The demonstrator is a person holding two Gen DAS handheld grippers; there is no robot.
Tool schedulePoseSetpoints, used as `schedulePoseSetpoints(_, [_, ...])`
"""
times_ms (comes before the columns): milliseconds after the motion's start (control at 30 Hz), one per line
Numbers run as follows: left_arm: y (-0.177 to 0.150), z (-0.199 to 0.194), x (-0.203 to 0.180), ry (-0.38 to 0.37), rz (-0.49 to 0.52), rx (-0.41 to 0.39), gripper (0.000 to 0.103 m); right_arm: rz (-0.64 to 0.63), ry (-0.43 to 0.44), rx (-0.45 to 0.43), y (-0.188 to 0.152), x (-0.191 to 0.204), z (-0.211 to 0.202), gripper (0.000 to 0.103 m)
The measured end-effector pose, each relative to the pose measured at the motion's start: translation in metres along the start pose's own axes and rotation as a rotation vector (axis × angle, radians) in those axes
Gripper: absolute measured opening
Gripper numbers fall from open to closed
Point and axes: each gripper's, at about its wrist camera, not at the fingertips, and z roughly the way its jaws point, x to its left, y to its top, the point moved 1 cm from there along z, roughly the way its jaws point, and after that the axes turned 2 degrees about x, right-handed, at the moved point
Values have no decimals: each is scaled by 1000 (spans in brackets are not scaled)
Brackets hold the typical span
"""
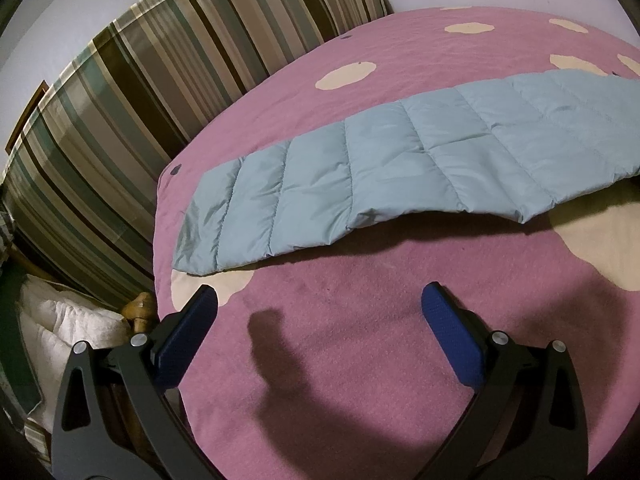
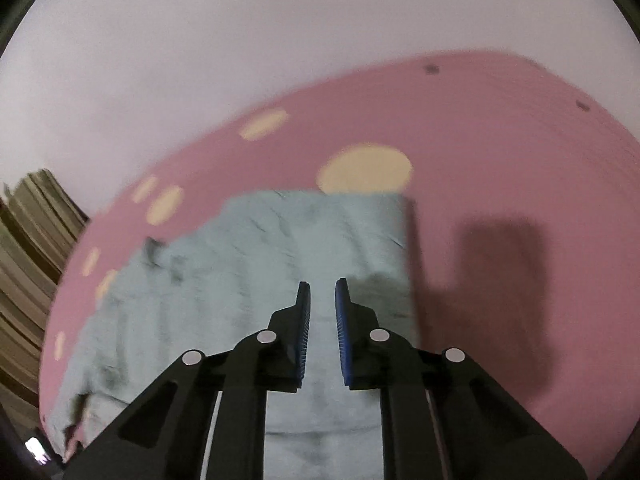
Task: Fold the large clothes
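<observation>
While quilted jacket (image 1: 400, 156) lies flat, left hand-held gripper (image 1: 320, 304) gapes empty.

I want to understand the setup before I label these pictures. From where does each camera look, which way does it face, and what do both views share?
Left wrist: sits on the left gripper, facing forward and down over the bed at the jacket and striped curtain; its fingers stand wide apart, nothing between them.
Right wrist: sits on the right gripper, facing forward and down over the jacket, blurred; its fingers stand nearly together with a narrow gap, gripping nothing.
Shared: jacket, bed, curtain, pale wall.
</observation>
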Motion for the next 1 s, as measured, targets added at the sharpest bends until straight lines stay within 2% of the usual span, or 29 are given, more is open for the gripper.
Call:
schedulePoseSetpoints(133, [0,1,1,11,8,-3,101,-31,-6,125,-19,-4,46,12])
schedulePoseSetpoints(200, [1,-1,-2,21,14,-6,101,-43,-8,116,-25,-3,50,12])
schedulePoseSetpoints(333, [1,-1,-2,26,17,-8,101,-17,32,85,-13,-3,29,12])
schedulePoseSetpoints(433, [1,-3,-6,29,17,-10,101,0,33,23,8,-3,18,12])
schedulePoseSetpoints(533, [1,-2,-4,30,19,-10,101,4,13,10,27,-4,28,12])
schedulePoseSetpoints(600, [1,-3,-6,31,18,-12,101,-5,-11,24,34,-5,43,12])
schedulePoseSetpoints(667, [1,-3,-5,31,18,-11,101,5,-39,75,35,-8,68,12])
schedulePoseSetpoints(733, [0,-3,-6,32,19,-12,101,32,-26,138,34,-18,88,11])
schedulePoseSetpoints(767, [1,-3,-6,34,20,-12,101,40,-16,135,33,-20,92,11])
schedulePoseSetpoints(900, [0,-4,-8,44,26,-16,101,40,3,114,37,-18,79,12])
schedulePoseSetpoints(967, [0,-4,-9,40,23,-15,101,48,-1,88,36,-22,62,17])
schedulePoseSetpoints(1000, [-1,-4,-8,38,21,-15,101,51,-10,62,33,-27,48,26])
